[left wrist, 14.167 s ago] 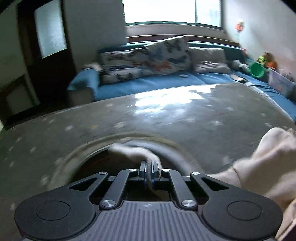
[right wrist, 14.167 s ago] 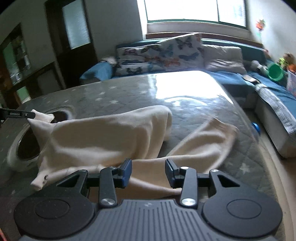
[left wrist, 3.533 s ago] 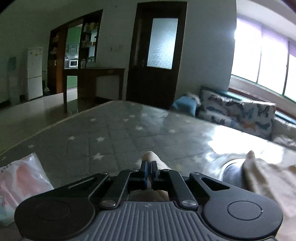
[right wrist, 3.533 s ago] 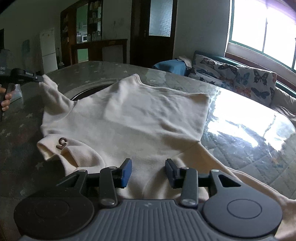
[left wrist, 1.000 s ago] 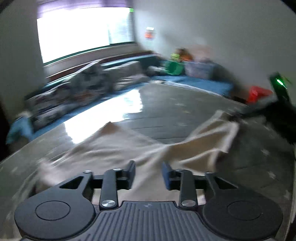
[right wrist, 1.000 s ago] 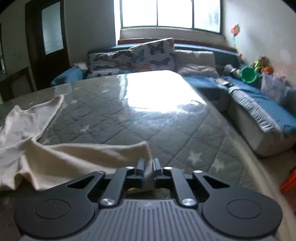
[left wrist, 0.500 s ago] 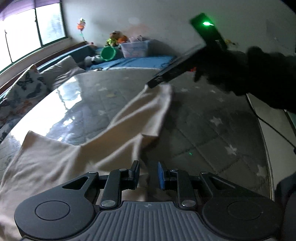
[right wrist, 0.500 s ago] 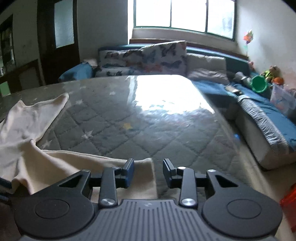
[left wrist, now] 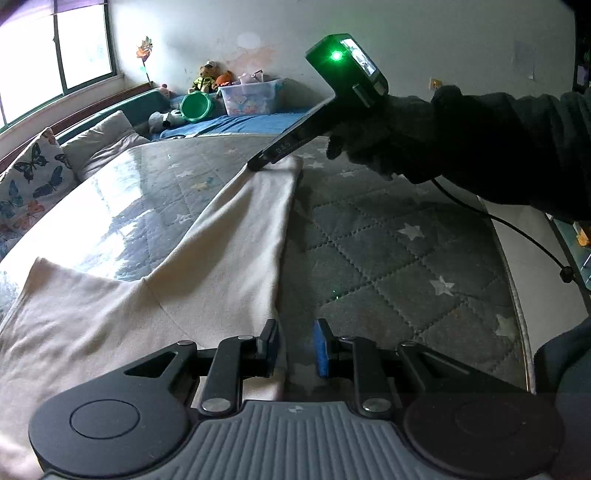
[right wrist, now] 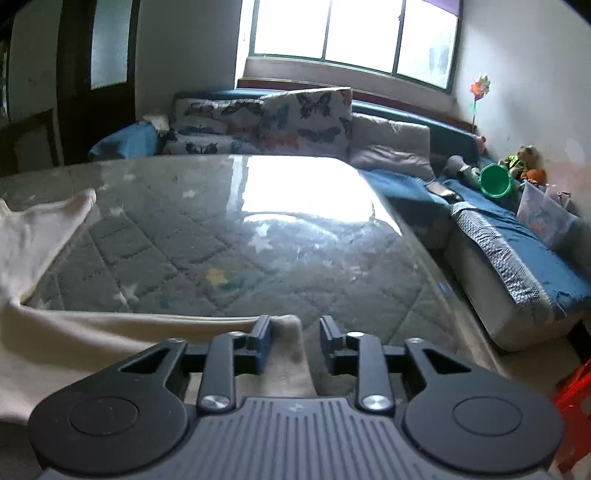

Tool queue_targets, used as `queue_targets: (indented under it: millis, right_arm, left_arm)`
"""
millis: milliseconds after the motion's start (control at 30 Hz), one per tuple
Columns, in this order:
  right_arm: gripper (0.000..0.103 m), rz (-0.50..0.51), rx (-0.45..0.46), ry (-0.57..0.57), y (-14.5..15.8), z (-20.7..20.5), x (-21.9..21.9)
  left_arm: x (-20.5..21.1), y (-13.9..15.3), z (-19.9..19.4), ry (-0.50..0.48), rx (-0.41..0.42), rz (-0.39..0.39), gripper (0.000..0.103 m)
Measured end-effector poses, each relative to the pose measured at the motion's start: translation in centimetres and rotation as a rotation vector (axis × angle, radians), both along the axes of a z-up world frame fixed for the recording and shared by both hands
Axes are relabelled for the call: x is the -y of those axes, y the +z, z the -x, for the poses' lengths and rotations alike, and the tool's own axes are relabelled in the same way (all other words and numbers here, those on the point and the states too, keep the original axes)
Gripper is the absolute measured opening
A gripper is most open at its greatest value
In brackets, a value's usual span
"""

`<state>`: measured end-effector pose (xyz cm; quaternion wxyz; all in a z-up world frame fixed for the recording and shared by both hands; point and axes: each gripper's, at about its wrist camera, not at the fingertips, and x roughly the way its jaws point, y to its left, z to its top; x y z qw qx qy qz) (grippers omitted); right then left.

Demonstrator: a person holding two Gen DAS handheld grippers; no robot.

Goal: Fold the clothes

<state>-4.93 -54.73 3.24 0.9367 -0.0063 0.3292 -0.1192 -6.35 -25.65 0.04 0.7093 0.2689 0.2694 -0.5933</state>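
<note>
Letting go, the right tongs [right wrist: 291,341] stand parted over the cream sweater's sleeve [left wrist: 255,221], now laid flat; left tongs [left wrist: 295,349] empty, narrowly parted.

Dim room, daylight from windows [right wrist: 351,33]; strong glare patch on glossy table cover [right wrist: 306,192]. Fisheye bending at edges. Right wrist view softly blurred; sleeve [left wrist: 517,140] near-black silhouette.

One cream garment [left wrist: 236,236] — two grippers — two butterfly cushions [right wrist: 306,118] — one green bucket [left wrist: 197,105].
</note>
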Motion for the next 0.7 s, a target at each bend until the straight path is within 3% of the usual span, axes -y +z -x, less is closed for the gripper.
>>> queue_targets:
  millis: [167, 333, 433, 700]
  right_arm:
    - [0.032, 0.033, 0.062, 0.056, 1.5, 2.0, -2.5]
    - [0.033, -0.084, 0.058, -0.014, 1.3, 4.1, -1.7]
    - [0.034, -0.167, 0.039, -0.082, 0.6, 4.7, 0.0]
    - [0.036, -0.292, 0.045, -0.122, -0.7, 4.3, 1.3]
  left_arm:
    - [0.0, 0.5, -0.1, -0.001, 0.001, 0.001, 0.025]
    - [-0.6, 1.9, -0.1, 0.022, 0.018, 0.058, 0.025]
    - [-1.5, 2.7, -0.5, 0.068, 0.025, 0.092, 0.031]
    - [-3.8, 3.3, -2.7, 0.266, 0.017, 0.094, 0.034]
